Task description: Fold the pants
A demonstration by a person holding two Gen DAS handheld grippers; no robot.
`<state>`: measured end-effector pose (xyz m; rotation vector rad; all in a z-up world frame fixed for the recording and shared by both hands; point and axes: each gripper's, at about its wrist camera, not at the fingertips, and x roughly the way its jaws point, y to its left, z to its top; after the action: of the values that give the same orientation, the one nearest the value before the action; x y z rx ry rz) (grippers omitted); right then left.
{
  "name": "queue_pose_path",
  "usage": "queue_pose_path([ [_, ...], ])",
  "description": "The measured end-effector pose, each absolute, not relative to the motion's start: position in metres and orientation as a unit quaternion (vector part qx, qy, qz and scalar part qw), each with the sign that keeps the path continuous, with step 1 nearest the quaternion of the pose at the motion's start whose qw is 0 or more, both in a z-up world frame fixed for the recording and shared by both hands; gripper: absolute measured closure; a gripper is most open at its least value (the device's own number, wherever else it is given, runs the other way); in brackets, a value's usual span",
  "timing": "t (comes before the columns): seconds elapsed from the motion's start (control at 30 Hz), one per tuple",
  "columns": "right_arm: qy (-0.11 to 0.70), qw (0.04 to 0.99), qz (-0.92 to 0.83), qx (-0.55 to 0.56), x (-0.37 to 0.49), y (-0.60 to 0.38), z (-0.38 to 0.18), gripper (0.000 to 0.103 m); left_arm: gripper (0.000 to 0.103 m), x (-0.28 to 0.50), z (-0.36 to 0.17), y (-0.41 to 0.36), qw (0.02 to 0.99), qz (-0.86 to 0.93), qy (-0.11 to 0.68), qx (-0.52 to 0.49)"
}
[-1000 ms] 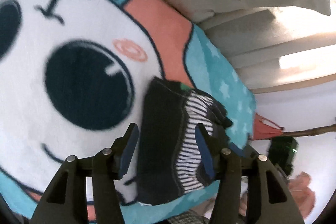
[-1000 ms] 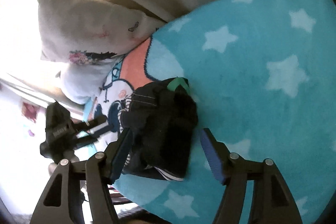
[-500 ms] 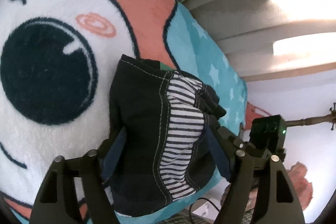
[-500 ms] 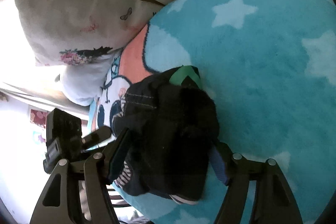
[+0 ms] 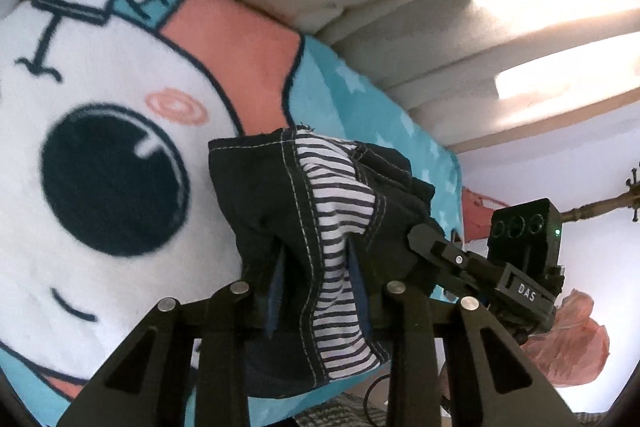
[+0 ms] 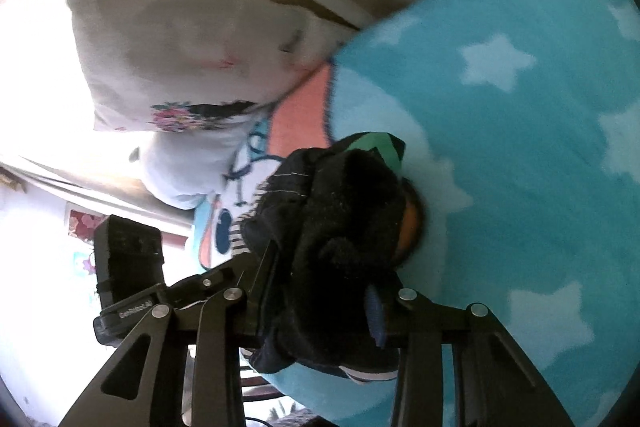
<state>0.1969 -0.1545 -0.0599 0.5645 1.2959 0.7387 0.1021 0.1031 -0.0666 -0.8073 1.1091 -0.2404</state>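
pants bunched, pads half buried

The pants between the black left gripper's blue pads are black with pale stitching and a black-and-white striped lining. Beyond them, the blanket is turquoise with pale stars, plus a white cartoon face, dark eye and salmon patch. Farther off, the pillow is cream with small floral prints.

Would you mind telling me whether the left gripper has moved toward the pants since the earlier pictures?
Yes. The left gripper has advanced toward the blanket's dark eye, and its jaws have just been closing, now pinching the pants.
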Motion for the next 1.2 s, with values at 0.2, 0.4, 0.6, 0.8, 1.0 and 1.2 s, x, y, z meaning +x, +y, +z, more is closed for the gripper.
queue_pose_path([
  [0.2, 0.572, 0.697, 0.356, 0.243, 0.203, -0.111, -0.046, 0.063, 0.074, 0.097, -0.049, 0.146, 0.782, -0.088, 0.488, -0.377],
  [0.4, 0.574, 0.694, 0.374, 0.219, 0.214, -0.048, -0.049, 0.063, 0.075, 0.093, -0.048, 0.198, 0.788, -0.047, 0.480, -0.383],
  [0.6, 0.581, 0.699, 0.371, 0.190, 0.225, -0.002, -0.065, 0.063, 0.075, 0.102, -0.053, 0.223, 0.794, -0.019, 0.487, -0.363],
  [0.8, 0.582, 0.709, 0.357, 0.178, 0.235, 0.017, -0.078, 0.063, 0.074, 0.113, -0.060, 0.236, 0.798, -0.007, 0.497, -0.340],
  [1.0, 0.597, 0.721, 0.322, 0.140, 0.231, 0.015, -0.092, 0.048, 0.065, 0.112, -0.084, 0.246, 0.773, 0.006, 0.529, -0.350],
  [1.2, 0.599, 0.727, 0.289, 0.169, 0.224, -0.011, -0.087, 0.038, 0.063, 0.096, -0.073, 0.252, 0.776, -0.002, 0.523, -0.351],
])
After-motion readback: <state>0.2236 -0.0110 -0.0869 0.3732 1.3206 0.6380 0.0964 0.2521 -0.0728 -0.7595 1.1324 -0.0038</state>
